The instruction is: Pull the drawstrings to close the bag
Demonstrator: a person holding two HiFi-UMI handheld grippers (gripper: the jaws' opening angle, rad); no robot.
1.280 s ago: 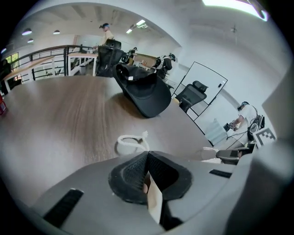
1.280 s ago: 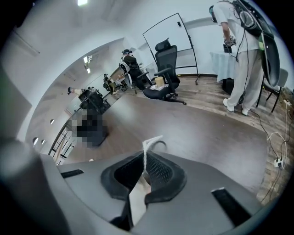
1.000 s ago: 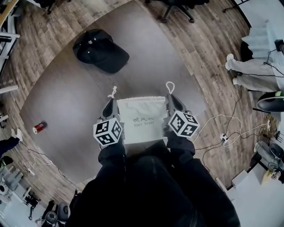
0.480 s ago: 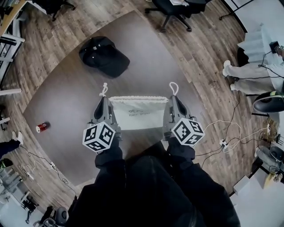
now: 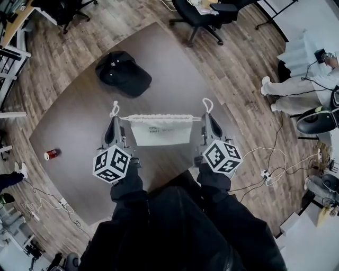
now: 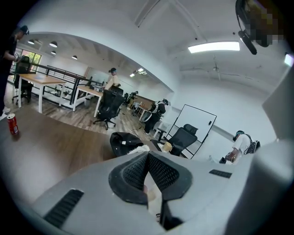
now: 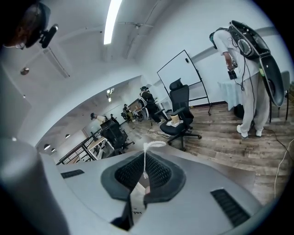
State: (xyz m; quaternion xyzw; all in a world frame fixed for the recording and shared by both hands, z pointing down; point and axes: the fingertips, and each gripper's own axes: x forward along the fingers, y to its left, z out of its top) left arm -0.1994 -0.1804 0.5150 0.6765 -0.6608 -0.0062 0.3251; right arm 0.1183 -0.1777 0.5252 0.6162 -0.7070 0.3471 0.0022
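Note:
A white drawstring bag [image 5: 160,132] hangs between my two grippers above the table, its mouth [image 5: 159,118] gathered into a ruffled line. My left gripper [image 5: 114,119] is shut on the left drawstring, whose knotted end [image 5: 114,109] sticks out past the tips. My right gripper [image 5: 206,114] is shut on the right drawstring, whose loop [image 5: 206,104] stands beyond the jaws. In the left gripper view the jaws [image 6: 148,159] meet, with white cord [image 6: 152,195] behind them. The right gripper view shows the cord loop [image 7: 153,145] rising from the shut jaws [image 7: 145,164] and the bag [image 7: 136,203] below.
A black cap [image 5: 123,73] lies at the far side of the brown table [image 5: 74,122], and a red can [image 5: 51,154] lies at its left. Office chairs [image 5: 204,13] stand beyond the table. A person [image 5: 296,84] and floor cables [image 5: 270,169] are to the right.
Both grippers have risen and moved slightly apart, lifting the bag off the table. The strings have pulled taut and the bag's mouth has bunched up.

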